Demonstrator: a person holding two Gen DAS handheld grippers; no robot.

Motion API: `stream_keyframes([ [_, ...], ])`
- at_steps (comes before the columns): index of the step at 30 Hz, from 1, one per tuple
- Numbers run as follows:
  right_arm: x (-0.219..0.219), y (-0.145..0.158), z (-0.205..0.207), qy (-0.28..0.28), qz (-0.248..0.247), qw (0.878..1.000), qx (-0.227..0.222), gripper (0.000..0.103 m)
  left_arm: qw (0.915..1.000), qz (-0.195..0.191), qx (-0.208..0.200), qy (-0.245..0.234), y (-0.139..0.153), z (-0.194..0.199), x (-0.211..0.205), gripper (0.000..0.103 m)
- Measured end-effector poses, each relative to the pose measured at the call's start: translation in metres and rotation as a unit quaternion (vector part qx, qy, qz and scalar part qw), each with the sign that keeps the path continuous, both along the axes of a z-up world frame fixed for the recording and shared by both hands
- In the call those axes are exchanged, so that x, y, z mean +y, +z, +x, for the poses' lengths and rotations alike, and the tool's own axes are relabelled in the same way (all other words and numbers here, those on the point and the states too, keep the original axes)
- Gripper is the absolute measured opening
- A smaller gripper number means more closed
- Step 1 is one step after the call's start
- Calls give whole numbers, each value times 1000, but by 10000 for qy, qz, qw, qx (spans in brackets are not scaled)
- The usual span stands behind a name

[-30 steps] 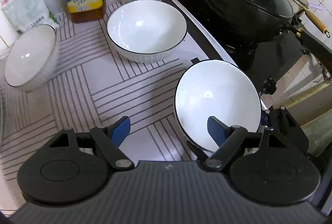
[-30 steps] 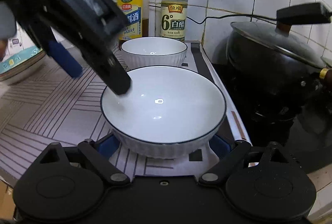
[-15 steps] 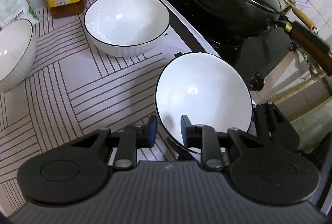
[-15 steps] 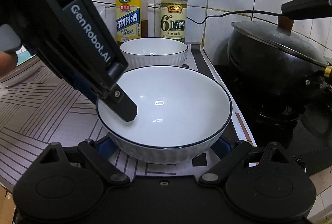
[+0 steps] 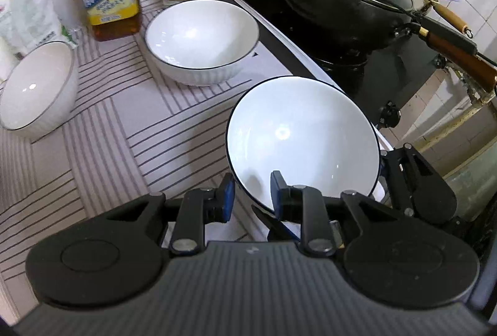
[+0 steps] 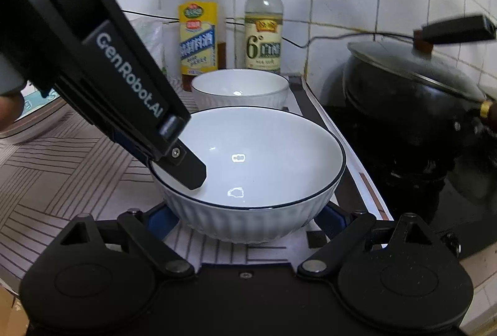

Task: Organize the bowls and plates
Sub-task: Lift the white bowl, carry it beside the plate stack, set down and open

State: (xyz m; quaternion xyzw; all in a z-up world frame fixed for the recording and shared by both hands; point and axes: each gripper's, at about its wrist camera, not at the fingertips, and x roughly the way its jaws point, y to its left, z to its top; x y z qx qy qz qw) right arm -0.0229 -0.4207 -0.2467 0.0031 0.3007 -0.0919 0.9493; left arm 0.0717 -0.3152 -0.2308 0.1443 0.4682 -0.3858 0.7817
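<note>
White ribbed ceramic bowl with a thin dark rim (image 6: pixel 248 168) sits at the striped surface's (image 5: pixel 102 131) edge beside the stove, its rim pinched between the narrowed left tool (image 5: pixel 250 191); the right tool (image 6: pixel 248 219) stands wide around its base. A second, matching bowl (image 5: pixel 202 40) rests behind.

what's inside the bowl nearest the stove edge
Nothing but one finger of the left tool, which pinches the near bowl by its rim. The rest shows bare white glaze; the spot under that finger is covered.
</note>
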Motion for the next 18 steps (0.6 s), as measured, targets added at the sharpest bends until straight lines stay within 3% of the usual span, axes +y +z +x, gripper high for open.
stream_keyframes([
  [10,41,27,7,505,3,9985,-193,95,9988,-47,-136,474,36,0,67,23],
  [18,88,30,36,1219,199,9919,-281,95,9931,147,-160,1150,36,22,128,23],
])
